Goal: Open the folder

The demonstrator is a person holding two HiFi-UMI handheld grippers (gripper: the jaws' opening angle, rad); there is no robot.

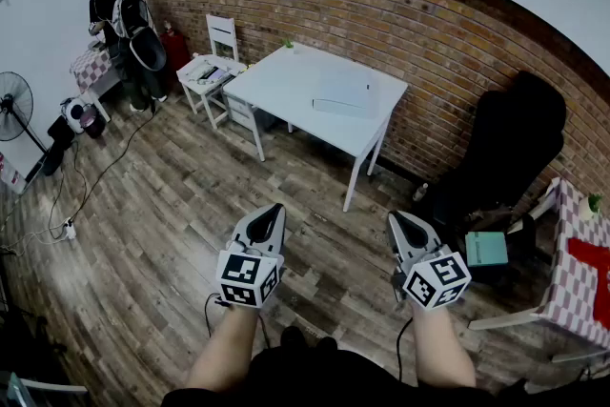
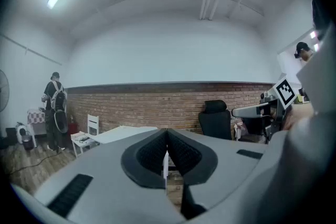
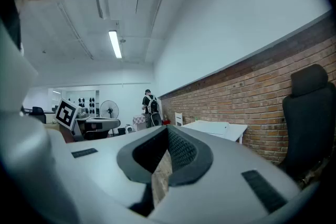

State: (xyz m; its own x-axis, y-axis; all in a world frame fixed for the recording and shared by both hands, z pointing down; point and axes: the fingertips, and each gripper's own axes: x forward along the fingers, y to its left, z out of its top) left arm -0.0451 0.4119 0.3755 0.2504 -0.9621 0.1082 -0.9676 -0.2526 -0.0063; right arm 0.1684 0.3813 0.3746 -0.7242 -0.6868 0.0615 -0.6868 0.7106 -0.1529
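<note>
A pale folder (image 1: 341, 94) lies flat on the white table (image 1: 286, 91) against the brick wall, far ahead of me. My left gripper (image 1: 273, 209) and right gripper (image 1: 398, 218) are held level over the wooden floor, well short of the table, both shut with nothing between the jaws. In the left gripper view the jaws (image 2: 166, 136) meet at their tips and the table (image 2: 123, 132) shows beyond. The right gripper view shows its jaws (image 3: 168, 131) closed, with the table (image 3: 218, 127) at right.
A black office chair (image 1: 515, 148) stands right of the table. A white chair (image 1: 217, 62) holding items sits at its left. A person (image 1: 122, 24) stands by the far left wall, near a fan (image 1: 13, 105). A checkered table (image 1: 583, 262) is at my right.
</note>
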